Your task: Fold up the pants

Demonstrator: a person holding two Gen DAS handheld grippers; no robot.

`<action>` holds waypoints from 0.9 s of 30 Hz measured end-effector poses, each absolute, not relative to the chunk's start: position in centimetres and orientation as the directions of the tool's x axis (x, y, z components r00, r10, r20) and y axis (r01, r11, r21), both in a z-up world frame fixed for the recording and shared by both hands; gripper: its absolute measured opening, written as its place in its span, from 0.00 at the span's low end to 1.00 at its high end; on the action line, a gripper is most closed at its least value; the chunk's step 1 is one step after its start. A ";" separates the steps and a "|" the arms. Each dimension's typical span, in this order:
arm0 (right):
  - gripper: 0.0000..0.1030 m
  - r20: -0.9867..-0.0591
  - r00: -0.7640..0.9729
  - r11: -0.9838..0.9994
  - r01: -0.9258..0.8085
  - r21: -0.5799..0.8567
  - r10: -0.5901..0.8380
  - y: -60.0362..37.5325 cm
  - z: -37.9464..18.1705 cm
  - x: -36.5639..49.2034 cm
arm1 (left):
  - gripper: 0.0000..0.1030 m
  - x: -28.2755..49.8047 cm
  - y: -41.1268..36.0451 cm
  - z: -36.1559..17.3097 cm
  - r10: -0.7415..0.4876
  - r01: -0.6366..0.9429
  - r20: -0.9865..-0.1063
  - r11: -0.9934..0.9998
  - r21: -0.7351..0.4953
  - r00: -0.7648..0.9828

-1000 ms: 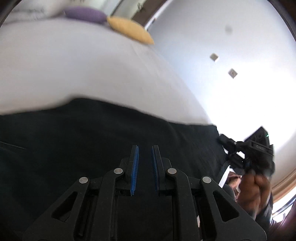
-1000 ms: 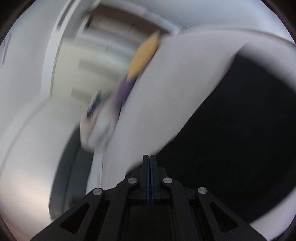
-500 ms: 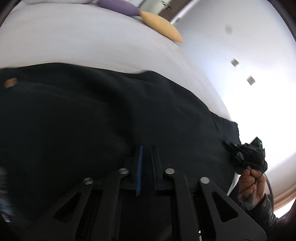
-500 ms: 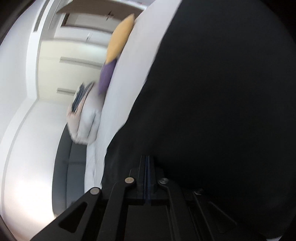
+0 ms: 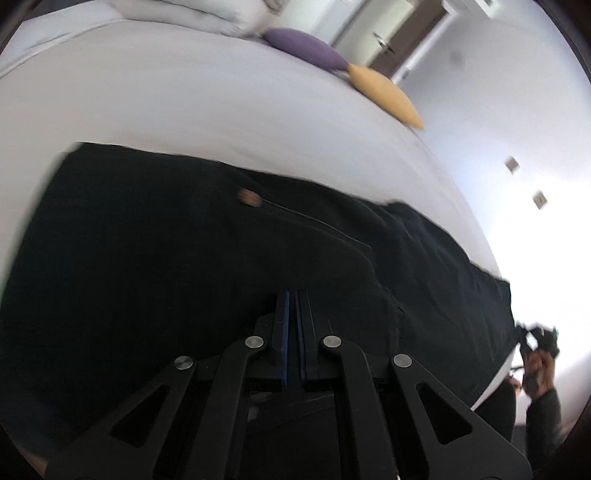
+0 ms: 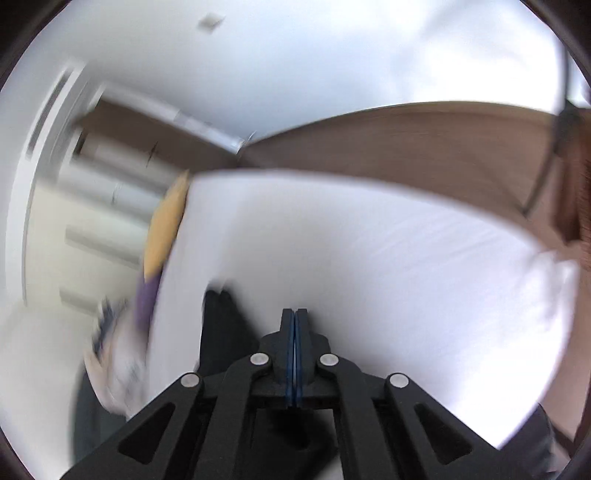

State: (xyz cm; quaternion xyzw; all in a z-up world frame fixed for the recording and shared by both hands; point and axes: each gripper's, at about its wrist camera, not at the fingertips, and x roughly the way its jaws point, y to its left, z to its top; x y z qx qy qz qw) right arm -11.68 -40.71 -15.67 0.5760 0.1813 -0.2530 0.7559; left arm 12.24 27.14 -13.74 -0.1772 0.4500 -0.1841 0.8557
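Left tool (image 5: pixel 294 295) clamped on black pants (image 5: pixel 166 266) spread ahead over white bed (image 5: pixel 184 103), right tool (image 6: pixel 294 314) pressed closed, pants (image 6: pixel 221 325) just left

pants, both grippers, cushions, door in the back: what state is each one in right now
pants: spread flat across the bed, not yet folded
left gripper: fingers shut, fabric bunched at the tips
right gripper: fingers shut, nothing visible between them
purple cushion: lying on the bed
yellow cushion: lying beside it
door: too blurred to tell
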 end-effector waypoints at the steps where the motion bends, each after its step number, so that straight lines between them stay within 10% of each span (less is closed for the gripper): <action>1: 0.09 -0.565 0.802 0.219 0.596 0.772 -0.193 -40.7 -15.1 -12.5 | 0.05 11.9 27.9 -13.3 -0.457 0.144 -0.705 0.877 -0.458 0.542; 7: 0.61 -0.508 0.851 0.273 0.524 0.807 -0.133 -36.5 -13.3 -15.3 | 0.05 10.9 24.8 -11.2 -0.437 0.184 -0.696 0.893 -0.410 0.570; 19: 0.52 -0.470 0.882 0.186 0.460 0.868 0.012 -31.1 -17.5 -9.1 | 0.05 9.5 15.9 -15.2 -0.537 0.310 -0.729 0.843 -0.441 0.425; 27: 0.14 -0.412 0.911 0.122 0.407 0.905 0.018 -31.9 -19.7 -7.6 | 0.05 10.1 19.3 -15.0 -0.516 0.326 -0.744 0.854 -0.406 0.425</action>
